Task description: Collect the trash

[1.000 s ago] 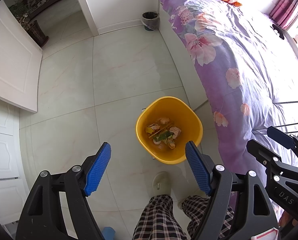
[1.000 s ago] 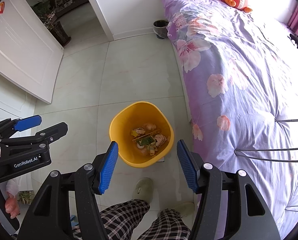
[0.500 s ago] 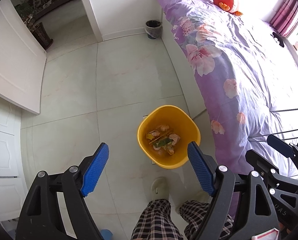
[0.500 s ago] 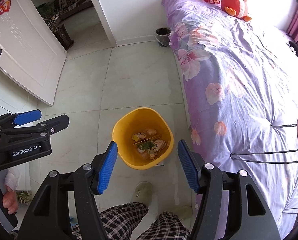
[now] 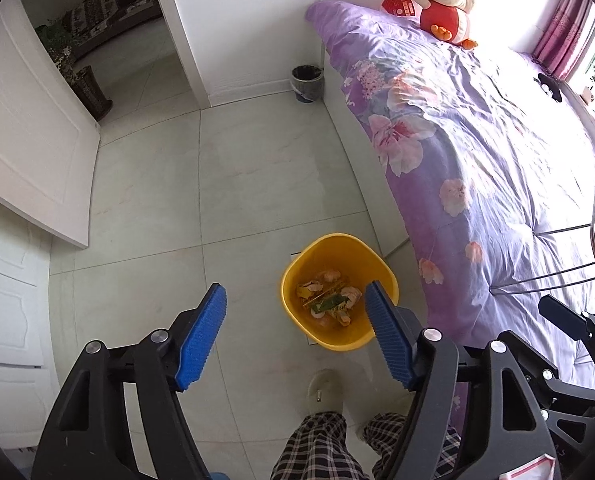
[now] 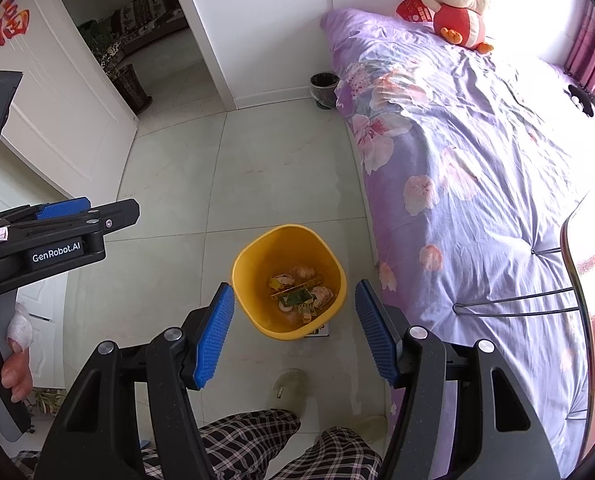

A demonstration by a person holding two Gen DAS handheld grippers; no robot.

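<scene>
Both jaws are standing apart with nothing between them, the left gripper (image 5: 293,336) closing slightly and the right gripper (image 6: 293,334) hanging over the yellow bin (image 5: 339,332), where the trash (image 6: 301,294) is lying. Only the right view is showing the red door character (image 6: 9,24).

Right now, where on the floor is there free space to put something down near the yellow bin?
The tiles left of the yellow bin, toward the white door, are bare, and so are those beyond it up to the small dark bin. It is tight between the yellow bin, the bed and the slippers.
</scene>
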